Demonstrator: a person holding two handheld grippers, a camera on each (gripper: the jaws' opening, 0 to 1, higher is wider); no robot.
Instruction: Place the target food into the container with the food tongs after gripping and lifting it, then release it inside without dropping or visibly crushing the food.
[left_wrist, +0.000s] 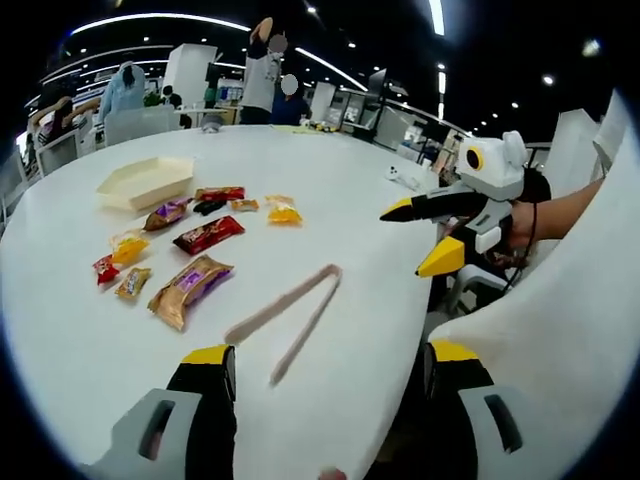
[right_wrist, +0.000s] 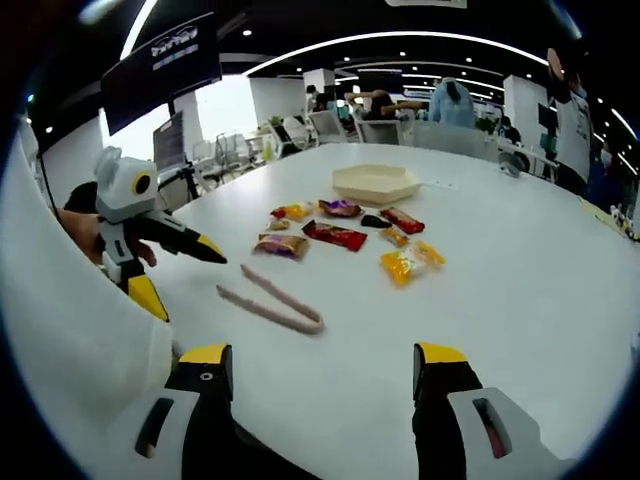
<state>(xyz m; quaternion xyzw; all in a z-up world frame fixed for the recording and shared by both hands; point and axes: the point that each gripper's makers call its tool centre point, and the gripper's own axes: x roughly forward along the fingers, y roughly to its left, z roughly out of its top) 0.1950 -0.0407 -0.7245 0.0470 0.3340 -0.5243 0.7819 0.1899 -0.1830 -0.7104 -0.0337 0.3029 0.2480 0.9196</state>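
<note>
Both grippers spread wide, holding nothing: left gripper (left_wrist: 325, 375), right gripper (right_wrist: 320, 375). Tongs (right_wrist: 268, 298) flat on table (right_wrist: 520, 290), untouched, snacks (right_wrist: 336, 235) scattered just short of tray (right_wrist: 375, 183). Best grabbing tongs near joined end, keeping arms free to squeeze gently
</note>
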